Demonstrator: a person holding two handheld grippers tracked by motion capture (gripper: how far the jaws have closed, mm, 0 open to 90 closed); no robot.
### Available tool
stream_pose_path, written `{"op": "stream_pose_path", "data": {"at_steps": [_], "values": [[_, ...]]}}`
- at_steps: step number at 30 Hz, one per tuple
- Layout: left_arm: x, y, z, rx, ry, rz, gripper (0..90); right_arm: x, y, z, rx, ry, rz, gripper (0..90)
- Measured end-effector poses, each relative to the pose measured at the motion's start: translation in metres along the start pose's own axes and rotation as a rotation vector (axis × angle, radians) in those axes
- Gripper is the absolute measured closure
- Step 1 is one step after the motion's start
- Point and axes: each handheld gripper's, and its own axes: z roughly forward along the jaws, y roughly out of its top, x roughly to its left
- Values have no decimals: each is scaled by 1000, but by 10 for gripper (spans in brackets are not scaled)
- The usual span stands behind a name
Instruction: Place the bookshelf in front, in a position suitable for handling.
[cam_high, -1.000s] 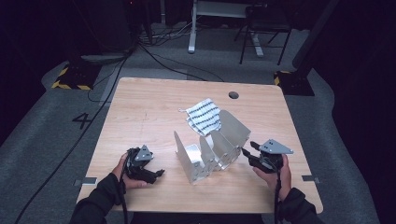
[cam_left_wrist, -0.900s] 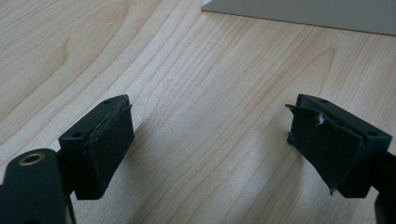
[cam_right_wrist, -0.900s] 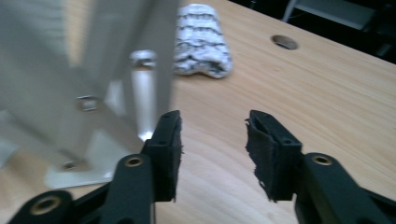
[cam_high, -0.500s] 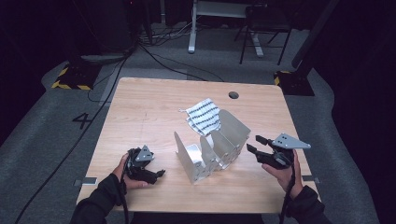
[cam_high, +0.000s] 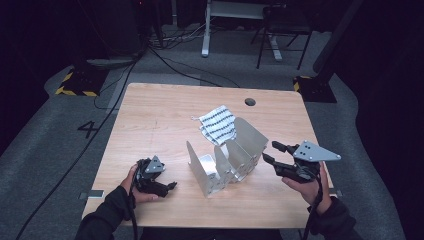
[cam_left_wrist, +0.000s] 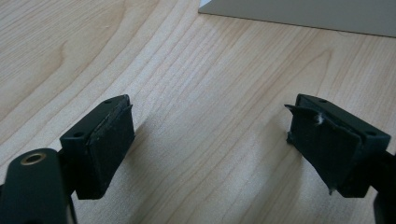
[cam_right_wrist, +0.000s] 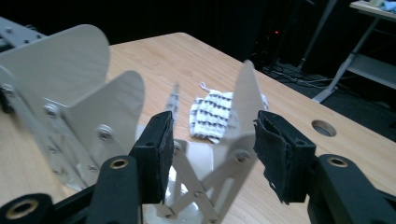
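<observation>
A bare-metal fixture (cam_high: 225, 160) of upright plates stands on the wooden table (cam_high: 160, 115), near its middle. Just behind it lies a white cloth (cam_high: 217, 125) with dark stripes. My right gripper (cam_high: 270, 151) hangs above the table to the right of the fixture and points at it. Its jaws have just been opening, with nothing between them. In the right gripper view the gripper (cam_right_wrist: 212, 149) faces the fixture's plates (cam_right_wrist: 74, 70), with the cloth (cam_right_wrist: 210, 114) beyond. My left gripper (cam_high: 169, 187) rests open on the table left of the fixture, and its jaws (cam_left_wrist: 210, 140) frame bare wood.
A round cable hole (cam_high: 250, 102) sits near the table's far edge. A flat grey plate edge (cam_left_wrist: 303, 14) shows ahead of the left gripper. Cables, a desk frame and a chair stand on the dark floor beyond the table.
My right gripper has lifted off the table and drifted a little to the right, away from the fixture. The left gripper has stayed put.
</observation>
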Motion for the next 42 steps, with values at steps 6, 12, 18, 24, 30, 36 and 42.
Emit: {"op": "stream_pose_path", "data": {"at_steps": [6, 12, 18, 24, 30, 36, 42], "values": [[0, 0, 0, 0, 0, 2, 149, 23, 24, 10, 45, 62, -57, 453], [0, 0, -2, 3, -1, 4, 164, 30, 36, 45, 174, 101, -70, 476], [-1, 0, -4, 2, -9, 1, 259, 22, 34, 69, 260, 113, -40, 647], [-1, 3, -5, -4, -6, -2, 272, 18, 30, 83, 335, 112, -31, 765], [2, 8, -7, -13, 30, 0, 330, 17, 27, 80, 332, 133, -53, 858], [16, 25, -5, -46, 74, -11, 325, 7, 19, 66, 314, 148, -15, 894], [30, 69, 14, -83, 79, 4, 325, -2, 12, 52, 313, 151, 1, 899]]}}
